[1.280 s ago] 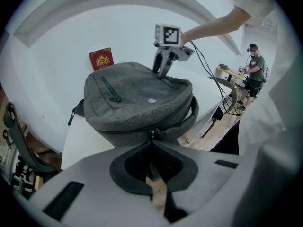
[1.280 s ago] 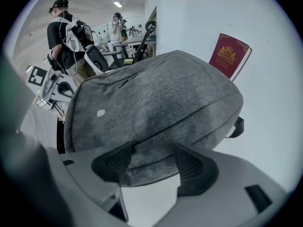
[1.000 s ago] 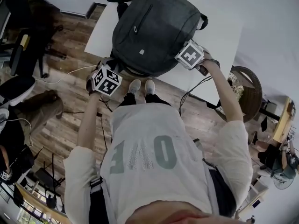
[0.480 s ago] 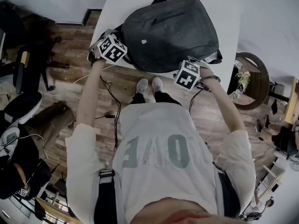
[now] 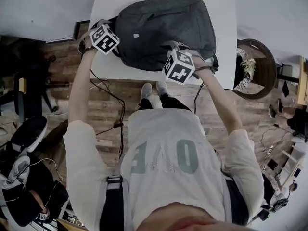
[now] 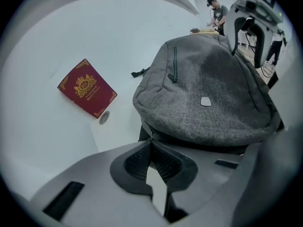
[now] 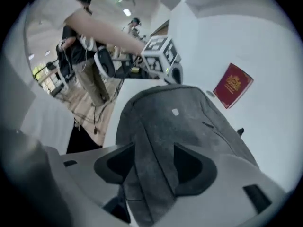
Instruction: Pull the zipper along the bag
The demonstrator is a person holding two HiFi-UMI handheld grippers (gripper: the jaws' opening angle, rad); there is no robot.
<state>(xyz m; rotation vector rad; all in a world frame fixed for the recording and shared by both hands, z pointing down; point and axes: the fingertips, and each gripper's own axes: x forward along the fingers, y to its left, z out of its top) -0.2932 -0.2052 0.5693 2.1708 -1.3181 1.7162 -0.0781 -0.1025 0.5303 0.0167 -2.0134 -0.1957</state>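
A grey backpack (image 5: 166,30) lies flat on the white table (image 5: 226,13). My left gripper (image 5: 116,51) is at the bag's left side. In the left gripper view its jaws (image 6: 151,143) are shut on the small zipper pull (image 6: 150,137) at the bag's (image 6: 208,89) seam. My right gripper (image 5: 174,49) is at the bag's near edge. Its jaws (image 7: 154,167) have just been closing, and a ridge of the bag's fabric (image 7: 156,141) fills the gap between the pads (image 7: 191,167).
A red booklet (image 6: 87,88) and a small round metal piece (image 6: 104,118) lie on the table beyond the bag. A round wicker piece (image 5: 255,69) stands right of the table. Cables (image 5: 113,109) run over the wooden floor. People stand far off.
My left gripper has travelled from the bag's near left corner up along its left side, away from the person. The right gripper has shifted left along the near edge.
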